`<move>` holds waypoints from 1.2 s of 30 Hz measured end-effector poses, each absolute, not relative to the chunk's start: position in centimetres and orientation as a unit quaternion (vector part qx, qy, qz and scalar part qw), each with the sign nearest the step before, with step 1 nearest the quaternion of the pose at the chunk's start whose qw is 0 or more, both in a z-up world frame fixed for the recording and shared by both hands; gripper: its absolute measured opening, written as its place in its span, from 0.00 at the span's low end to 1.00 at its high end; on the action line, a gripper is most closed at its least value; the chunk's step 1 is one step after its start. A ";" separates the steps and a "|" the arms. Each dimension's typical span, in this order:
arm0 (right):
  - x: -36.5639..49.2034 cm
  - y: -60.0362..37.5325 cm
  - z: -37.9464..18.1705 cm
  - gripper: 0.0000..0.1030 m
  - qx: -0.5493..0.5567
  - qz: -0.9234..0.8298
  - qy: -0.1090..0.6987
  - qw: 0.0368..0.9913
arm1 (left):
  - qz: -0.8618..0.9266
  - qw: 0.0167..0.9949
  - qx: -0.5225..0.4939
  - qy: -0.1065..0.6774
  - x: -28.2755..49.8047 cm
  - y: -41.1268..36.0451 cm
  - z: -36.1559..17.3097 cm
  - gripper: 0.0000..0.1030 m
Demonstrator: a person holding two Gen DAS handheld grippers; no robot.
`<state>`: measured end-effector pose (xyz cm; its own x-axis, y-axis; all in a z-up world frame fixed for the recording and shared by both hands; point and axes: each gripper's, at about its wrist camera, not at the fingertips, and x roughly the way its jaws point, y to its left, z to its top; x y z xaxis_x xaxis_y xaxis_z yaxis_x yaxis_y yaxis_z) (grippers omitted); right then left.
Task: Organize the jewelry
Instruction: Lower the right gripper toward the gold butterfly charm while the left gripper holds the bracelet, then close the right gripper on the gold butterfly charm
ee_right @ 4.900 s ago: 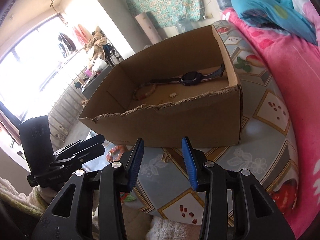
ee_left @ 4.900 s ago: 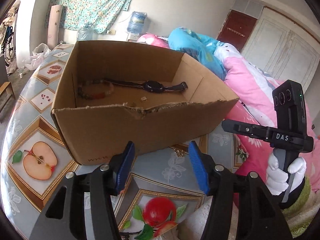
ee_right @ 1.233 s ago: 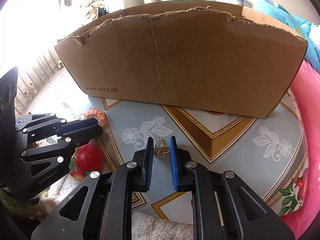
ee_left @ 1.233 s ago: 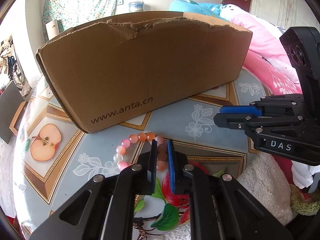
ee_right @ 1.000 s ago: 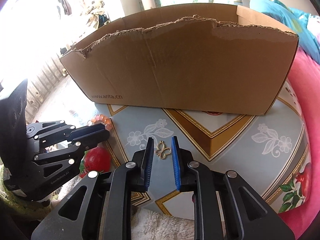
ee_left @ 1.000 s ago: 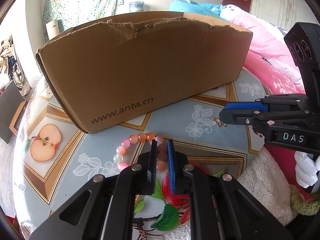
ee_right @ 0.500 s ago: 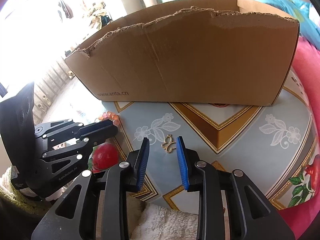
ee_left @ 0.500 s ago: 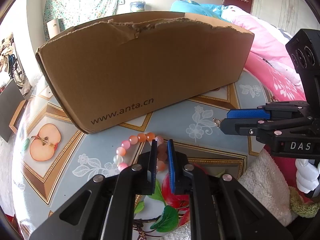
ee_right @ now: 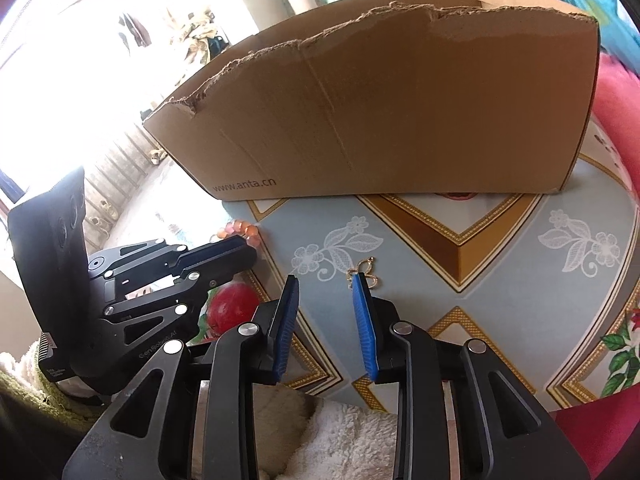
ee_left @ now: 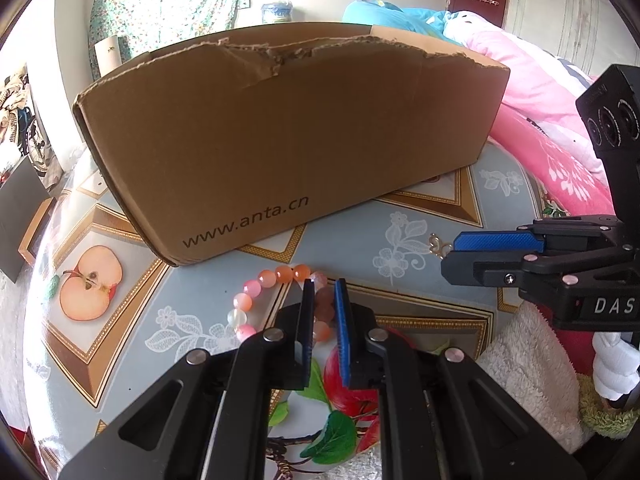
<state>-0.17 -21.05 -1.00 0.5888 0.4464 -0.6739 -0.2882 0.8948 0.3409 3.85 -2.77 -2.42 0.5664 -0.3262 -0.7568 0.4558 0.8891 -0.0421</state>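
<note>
Both jaws differ: left gripper (ee_left: 323,286) clenches the bead bracelet (ee_left: 256,292); right gripper (ee_right: 325,285) released, butterfly charm (ee_right: 365,271) at its tip.

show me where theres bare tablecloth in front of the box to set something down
Free: right of the gold butterfly charm, below the cardboard box. Crowded: left side, where the left gripper pinches the bead bracelet, and beside the open right gripper.

Pink quilt (ee_left: 532,92), white towel (ee_left: 528,364)
</note>
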 end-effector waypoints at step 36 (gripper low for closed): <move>0.9 -22.6 -2.3 0.37 0.119 0.170 0.405 0.891 | -0.214 0.882 0.063 0.415 4.2 -2.6 -2.4 0.10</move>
<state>0.86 -22.58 -2.28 0.6148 0.3993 -0.6802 -0.2074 0.9139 0.3490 4.15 -2.56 -2.36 0.5641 -0.3257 -0.7587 0.4302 0.9003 -0.0666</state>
